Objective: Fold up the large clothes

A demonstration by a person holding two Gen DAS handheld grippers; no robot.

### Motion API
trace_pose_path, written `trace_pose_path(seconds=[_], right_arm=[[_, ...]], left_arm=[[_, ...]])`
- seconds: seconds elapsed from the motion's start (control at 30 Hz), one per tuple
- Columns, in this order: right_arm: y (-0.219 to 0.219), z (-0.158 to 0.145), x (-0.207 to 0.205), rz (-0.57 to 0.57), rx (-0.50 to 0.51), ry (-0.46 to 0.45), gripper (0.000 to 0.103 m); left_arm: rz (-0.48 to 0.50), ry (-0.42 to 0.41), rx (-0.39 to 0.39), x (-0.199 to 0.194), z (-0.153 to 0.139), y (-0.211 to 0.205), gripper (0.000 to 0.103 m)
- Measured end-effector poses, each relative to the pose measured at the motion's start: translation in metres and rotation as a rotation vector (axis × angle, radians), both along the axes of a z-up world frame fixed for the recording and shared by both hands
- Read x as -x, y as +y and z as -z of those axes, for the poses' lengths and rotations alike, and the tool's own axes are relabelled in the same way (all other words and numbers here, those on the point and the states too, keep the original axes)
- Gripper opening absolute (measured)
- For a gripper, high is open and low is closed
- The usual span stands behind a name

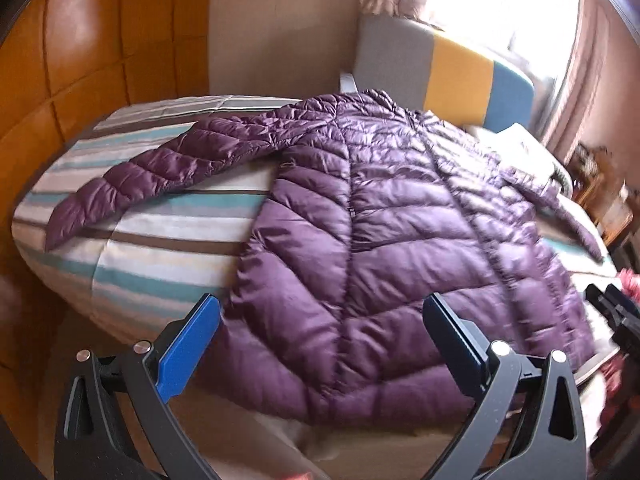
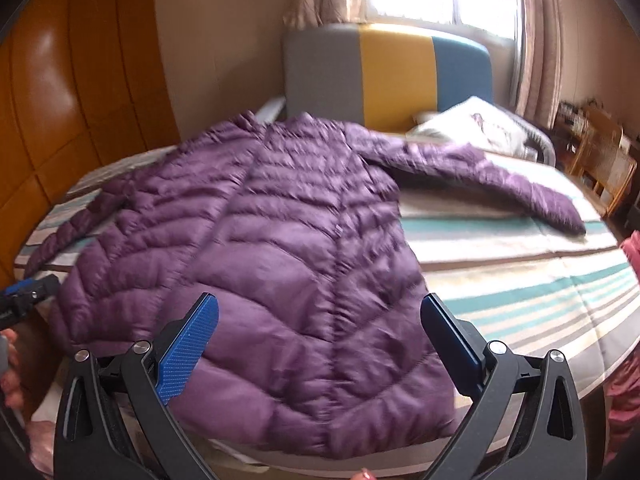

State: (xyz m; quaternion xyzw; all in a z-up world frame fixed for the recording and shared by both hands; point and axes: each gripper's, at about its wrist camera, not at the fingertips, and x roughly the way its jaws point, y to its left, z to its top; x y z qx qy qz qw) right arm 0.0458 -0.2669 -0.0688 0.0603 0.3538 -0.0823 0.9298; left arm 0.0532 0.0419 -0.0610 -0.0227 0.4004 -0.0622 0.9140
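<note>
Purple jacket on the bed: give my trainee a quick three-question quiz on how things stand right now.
1. True or false: the purple jacket lies spread flat on the striped bedspread, both sleeves out to the sides.
2. Is either tool, left tool or right tool, gripping fabric? A) left only B) right only C) neither
3. Which part of the jacket lies nearest both tools?

Key: 1 true; 2 C, both stand open above the jacket; 3 the bottom hem.
</note>
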Motion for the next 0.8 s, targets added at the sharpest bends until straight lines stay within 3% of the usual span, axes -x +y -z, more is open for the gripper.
trace_pose_path(seconds=[0.1,0.23,0.3,0.37,0.43,0.47,0.5,0.57,0.7,0.8], right_arm=[[-0.029,0.02,-0.008,0.018,-0.098,0.057,0.1],[-0.057,0.046,-0.016,0.052,-0.199,0.127,0.094],[-0.063,0.056,-0.017,0.04,-0.243,0.15,0.077],[-0.068,0.063,-0.016,0.036,-0.279,0.149,0.073],[-0.066,0.063,-0.016,0.017,-0.274,0.147,0.057],[-0.066,0.063,-0.016,-0.004,-0.275,0.148,0.04],[-0.066,0.064,-0.018,-0.02,-0.286,0.156,0.029],[-0.069,0.062,-0.018,-0.04,-0.3,0.166,0.016],[-0.076,0.05,-0.011,-0.054,-0.344,0.164,0.008],[-0.08,0.045,-0.004,-0.059,-0.345,0.167,0.008]], left_arm=[[-0.006,0.04,-0.03,-0.02,0.02,0.01,0.101],[-0.001,0.062,0.008,-0.04,0.037,0.023,0.101],[0.013,0.055,0.021,-0.044,0.041,0.024,0.101],[0.024,0.068,0.013,-0.048,0.048,0.022,0.101],[0.033,0.084,0.01,-0.048,0.054,0.02,0.1],[0.037,0.098,0.011,-0.05,0.058,0.02,0.099],[0.038,0.101,0.015,-0.05,0.06,0.02,0.099],[0.049,0.114,0.013,-0.049,0.059,0.02,0.097],[0.11,0.138,-0.005,-0.043,0.052,0.019,0.06],[0.123,0.147,-0.03,-0.037,0.051,0.021,0.051]])
